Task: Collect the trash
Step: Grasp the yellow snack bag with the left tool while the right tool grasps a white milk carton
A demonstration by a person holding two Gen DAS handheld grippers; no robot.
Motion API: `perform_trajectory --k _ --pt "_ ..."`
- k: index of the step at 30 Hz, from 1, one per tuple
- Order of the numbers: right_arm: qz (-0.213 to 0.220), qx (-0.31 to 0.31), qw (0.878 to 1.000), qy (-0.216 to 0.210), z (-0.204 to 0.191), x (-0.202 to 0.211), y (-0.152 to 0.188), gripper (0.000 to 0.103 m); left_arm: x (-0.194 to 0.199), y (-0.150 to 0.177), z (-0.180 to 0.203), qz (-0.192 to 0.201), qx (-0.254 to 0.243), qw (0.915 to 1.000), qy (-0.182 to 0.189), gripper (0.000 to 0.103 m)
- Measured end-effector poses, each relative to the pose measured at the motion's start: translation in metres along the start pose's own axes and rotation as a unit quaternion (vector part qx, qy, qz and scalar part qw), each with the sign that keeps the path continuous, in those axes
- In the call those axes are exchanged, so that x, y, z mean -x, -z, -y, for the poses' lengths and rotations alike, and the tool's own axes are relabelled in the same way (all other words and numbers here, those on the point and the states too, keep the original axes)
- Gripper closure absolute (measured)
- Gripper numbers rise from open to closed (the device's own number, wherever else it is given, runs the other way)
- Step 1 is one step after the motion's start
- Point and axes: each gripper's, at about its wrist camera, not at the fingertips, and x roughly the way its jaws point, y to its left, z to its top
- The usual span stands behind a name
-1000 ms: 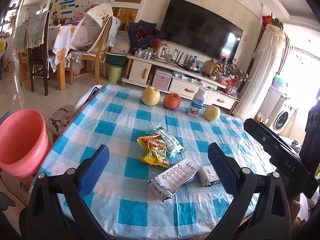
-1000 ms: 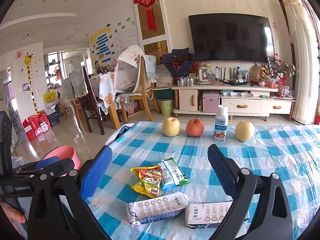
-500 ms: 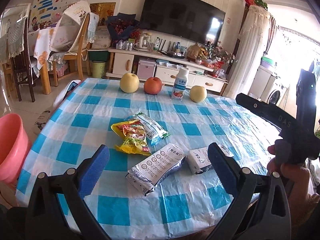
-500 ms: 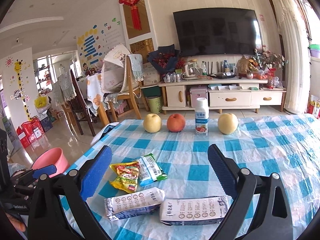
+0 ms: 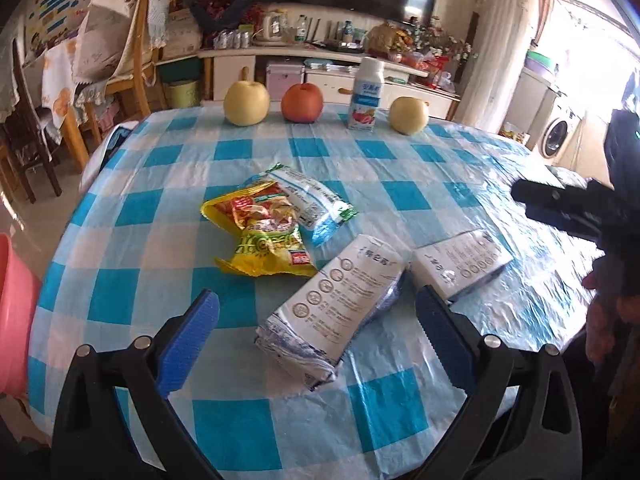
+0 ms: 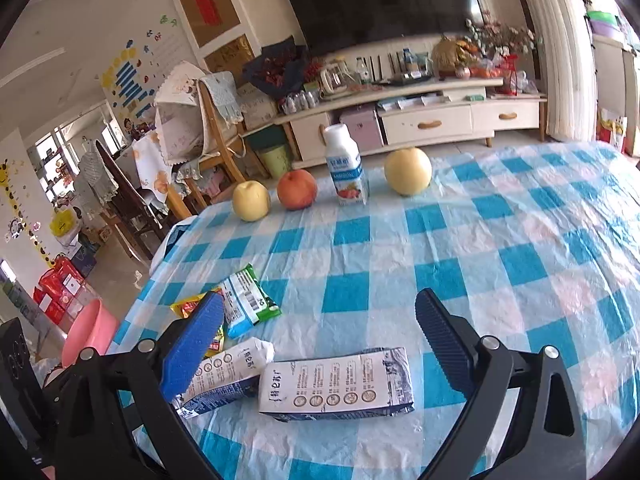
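The step in hand looks like the approach: nothing is picked up yet, and all the trash lies on the checked cloth (image 5: pixel 132 208). Taking the left carton (image 5: pixel 336 316) as landmark: the right carton (image 5: pixel 464 264) lies just beside it on its right, their near corners close or touching; the yellow wrapper (image 5: pixel 264 240) lies beside it on its left, and the green-white wrapper (image 5: pixel 312 200) sits behind it, overlapping the yellow one. The fruit and the bottle (image 5: pixel 366 94) stand well beyond, at the far edge. The pink bucket (image 5: pixel 12 312), probably the bin, stands off the table far to the carton's left.

The left gripper (image 5: pixel 316 336) has its jaws spread wide, holding nothing, with the left carton between its pads. The right gripper (image 6: pixel 320 344) is likewise wide apart and empty, hovering over the right carton (image 6: pixel 340 386).

The next move likely calls for lowering each gripper until its pads flank a carton's narrow sides, then closing gently, since the flattened cartons may slip or buckle.
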Motion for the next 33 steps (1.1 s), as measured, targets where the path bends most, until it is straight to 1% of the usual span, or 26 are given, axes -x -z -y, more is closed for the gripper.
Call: perform_trajectory --k 3,6,8,10,12,14,15,16,17,23,24,26,28,32,33 --pt "-0.043 -0.022 0.999 0.001 0.009 -0.013 0.006 0.008 -0.019 -0.01 -0.014 -0.023 0.038 0.9988 -0.022 0.004" --pt "-0.086 -0.03 0.996 -0.008 0.011 -0.026 0.014 0.008 -0.033 -0.02 -0.016 -0.03 0.044 0.9976 -0.044 0.006" --pt "-0.113 -0.034 0.993 -0.017 0.01 -0.032 0.023 0.008 -0.044 -0.026 -0.014 -0.036 0.039 0.9966 -0.064 0.011" --pt "-0.142 -0.042 0.988 -0.039 0.007 -0.038 0.035 0.008 -0.053 -0.031 -0.013 -0.041 0.042 0.9958 -0.07 0.022" --pt "-0.161 -0.047 0.984 -0.055 0.004 -0.04 0.045 0.008 -0.064 -0.034 -0.013 -0.049 0.048 0.9949 -0.074 0.025" --pt "-0.176 -0.049 0.981 -0.068 0.0 -0.042 0.055 0.018 -0.07 -0.038 -0.011 -0.049 0.049 0.9944 -0.079 0.025" --pt "-0.185 -0.05 0.979 -0.074 -0.001 -0.043 0.06 0.027 -0.072 -0.04 -0.01 -0.048 0.049 0.9943 -0.081 0.025" --pt "-0.192 -0.051 0.977 -0.078 -0.002 -0.045 0.063 0.03 -0.074 -0.042 -0.009 -0.047 0.049 0.9943 -0.082 0.025" --pt "-0.197 -0.053 0.976 -0.079 -0.002 -0.049 0.067 0.03 -0.076 -0.044 -0.009 -0.047 0.048 0.9943 -0.083 0.025" --pt "-0.194 -0.055 0.979 -0.039 0.01 -0.065 0.069 0.031 -0.095 -0.053 -0.011 -0.06 0.043 0.9926 -0.096 0.025" --pt "-0.191 -0.056 0.979 -0.037 0.012 -0.068 0.067 0.031 -0.097 -0.054 -0.011 -0.063 0.042 0.9923 -0.098 0.025" --pt "-0.177 -0.052 0.982 -0.038 0.013 -0.072 0.063 0.031 -0.101 -0.054 -0.013 -0.07 0.042 0.9914 -0.102 0.029" --pt "-0.16 -0.042 0.985 -0.041 0.01 -0.078 0.054 0.031 -0.105 -0.054 -0.016 -0.076 0.044 0.9905 -0.106 0.035" --pt "-0.15 -0.036 0.987 -0.044 0.007 -0.094 0.044 0.03 -0.108 -0.052 -0.024 -0.08 0.052 0.9902 -0.102 0.038" --pt "-0.148 -0.033 0.987 -0.047 0.006 -0.098 0.042 0.027 -0.108 -0.052 -0.025 -0.081 0.053 0.9903 -0.1 0.04"
